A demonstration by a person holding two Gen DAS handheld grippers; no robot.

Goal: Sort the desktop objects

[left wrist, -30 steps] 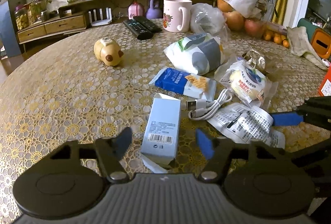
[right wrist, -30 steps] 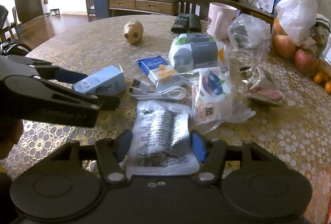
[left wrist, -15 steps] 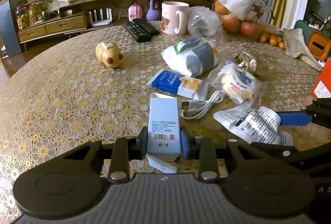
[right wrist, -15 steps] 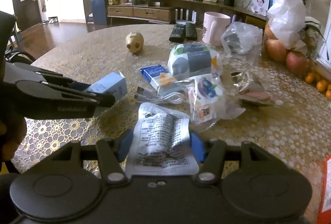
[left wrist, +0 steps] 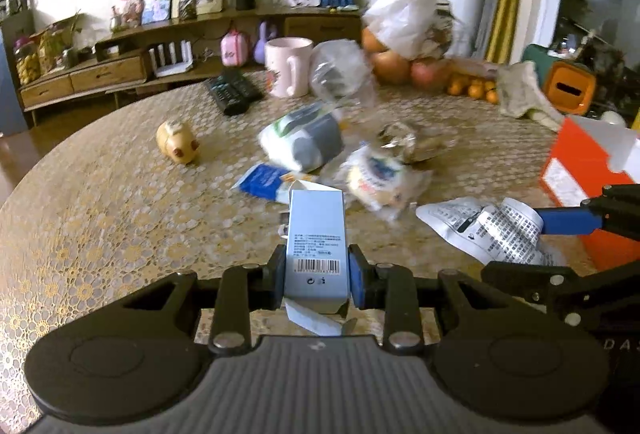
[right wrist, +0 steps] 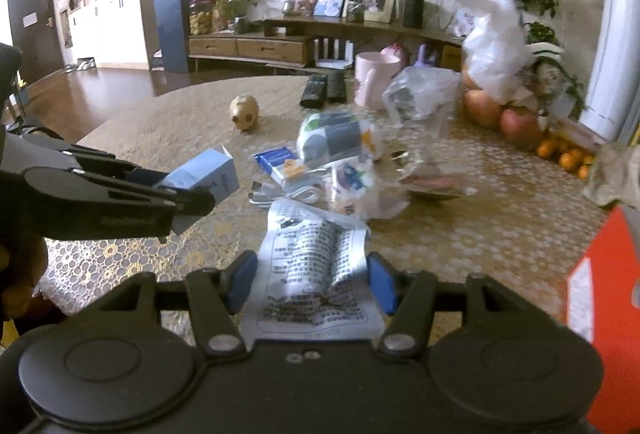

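The light blue carton [left wrist: 316, 246] sits clamped between our left gripper [left wrist: 316, 276] pads, barcode face up, its long axis pointing away from us; the jaws have just been closing and now press both narrow sides, so we carry it clear of the table [left wrist: 100, 218]. We hold it by the narrow sides, we judge, because that span fits the jaws and keeps the box from twisting. In the right wrist view our right gripper [right wrist: 312, 288] stands about half closed on the printed foil sachet [right wrist: 316, 274], which buckles upward in the middle between the blue pads, a sign it is pinched and lifted too.

At the right stands an orange box [left wrist: 580, 169] with an open white flap; we cannot see what is inside it, though it looks a likely place for sorted things. The pink mug [left wrist: 288, 69] stands upright at the far side, contents hidden. A white plastic bag [left wrist: 404, 9] rests over the fruit [left wrist: 390, 65].
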